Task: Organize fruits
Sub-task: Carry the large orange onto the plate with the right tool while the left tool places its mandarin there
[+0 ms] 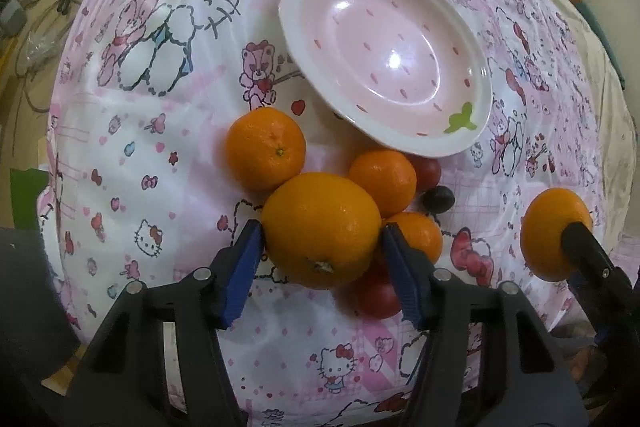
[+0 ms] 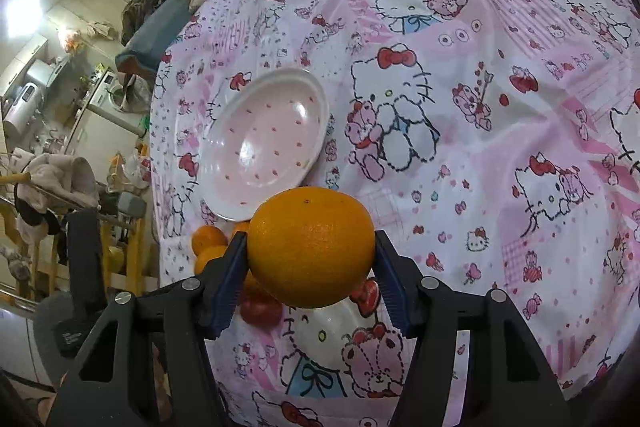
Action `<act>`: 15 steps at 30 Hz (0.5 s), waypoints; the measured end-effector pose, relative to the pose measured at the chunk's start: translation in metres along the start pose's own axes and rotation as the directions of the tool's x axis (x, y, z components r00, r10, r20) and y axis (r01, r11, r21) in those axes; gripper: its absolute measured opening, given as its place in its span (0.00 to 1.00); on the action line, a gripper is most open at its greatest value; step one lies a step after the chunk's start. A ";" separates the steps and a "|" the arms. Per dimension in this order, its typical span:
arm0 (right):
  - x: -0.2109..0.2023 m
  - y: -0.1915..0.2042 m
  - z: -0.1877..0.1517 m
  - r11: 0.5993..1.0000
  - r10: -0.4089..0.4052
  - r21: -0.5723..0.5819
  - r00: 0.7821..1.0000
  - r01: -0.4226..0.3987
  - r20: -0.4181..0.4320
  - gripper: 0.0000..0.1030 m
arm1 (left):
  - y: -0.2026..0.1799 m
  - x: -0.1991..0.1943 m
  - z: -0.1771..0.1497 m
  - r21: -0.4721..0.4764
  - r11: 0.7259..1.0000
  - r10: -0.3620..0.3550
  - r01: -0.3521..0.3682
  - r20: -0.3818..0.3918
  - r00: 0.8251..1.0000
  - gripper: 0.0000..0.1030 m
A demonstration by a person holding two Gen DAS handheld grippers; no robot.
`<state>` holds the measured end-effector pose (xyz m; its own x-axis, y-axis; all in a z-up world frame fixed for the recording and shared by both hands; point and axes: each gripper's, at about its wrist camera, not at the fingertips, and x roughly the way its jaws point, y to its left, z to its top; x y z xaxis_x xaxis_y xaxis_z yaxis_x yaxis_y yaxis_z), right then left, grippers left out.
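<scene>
With my right gripper (image 2: 310, 259) clamped on one orange (image 2: 311, 247) and my left gripper's (image 1: 322, 247) fingers flanking another (image 1: 320, 229), apparently touching it, the empty bowl (image 1: 472, 131) sits tilted beside the pile; careless drops could tip it.

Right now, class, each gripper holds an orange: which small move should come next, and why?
Probably carry the right gripper forward and set its orange in the pink dish. That orange looks already lifted off the cloth, and the dish holds nothing yet; the left gripper sits among piled fruit.
</scene>
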<state>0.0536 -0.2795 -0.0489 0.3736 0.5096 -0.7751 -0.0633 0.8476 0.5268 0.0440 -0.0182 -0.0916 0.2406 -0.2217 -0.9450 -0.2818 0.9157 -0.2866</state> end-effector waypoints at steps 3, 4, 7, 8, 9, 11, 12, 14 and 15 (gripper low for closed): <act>0.002 0.004 0.002 1.000 0.005 -0.009 1.000 -0.005 -0.001 0.61 | 0.000 -0.001 -0.001 0.030 1.000 -0.005 0.005 0.001 1.000 0.49; 0.002 0.005 0.002 1.000 0.009 -0.011 1.000 -0.009 -0.002 0.61 | -0.001 -0.003 -0.002 0.040 0.999 -0.004 0.004 -0.003 1.000 0.49; 0.003 0.010 0.003 1.000 0.014 -0.019 1.000 -0.014 -0.001 0.61 | -0.001 -0.012 -0.004 0.056 0.998 0.004 -0.003 -0.015 1.000 0.48; 0.002 0.012 0.004 1.000 0.018 -0.023 1.000 -0.018 0.000 0.61 | -0.001 -0.018 -0.005 0.063 0.998 -0.011 0.012 -0.015 1.000 0.48; 0.001 0.014 0.006 0.999 0.018 -0.028 1.000 -0.018 0.002 0.61 | -0.001 -0.024 -0.005 0.070 0.997 -0.024 0.025 -0.012 1.000 0.48; -0.001 0.020 0.011 0.999 0.012 -0.053 1.000 -0.011 0.012 0.61 | 0.000 -0.040 -0.001 0.089 0.995 -0.038 0.037 0.009 0.999 0.48; -0.002 0.023 0.013 0.998 0.010 -0.067 1.000 -0.009 0.016 0.61 | 0.001 -0.048 0.002 0.102 0.994 -0.038 0.035 0.027 0.999 0.48; -0.003 0.028 0.022 0.996 0.017 -0.089 1.000 -0.015 0.019 0.61 | 0.004 -0.066 0.016 0.123 0.992 -0.032 0.024 0.066 0.997 0.48; -0.004 0.030 0.026 0.995 0.021 -0.094 1.000 -0.019 0.020 0.61 | 0.005 -0.073 0.023 0.129 0.991 -0.030 0.020 0.080 0.996 0.48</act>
<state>0.0740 -0.2599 -0.0210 0.3909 0.5244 -0.7565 -0.1572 0.8478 0.5064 0.0465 0.0100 -0.0208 0.3223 -0.2221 -0.9202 -0.1548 0.9466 -0.2827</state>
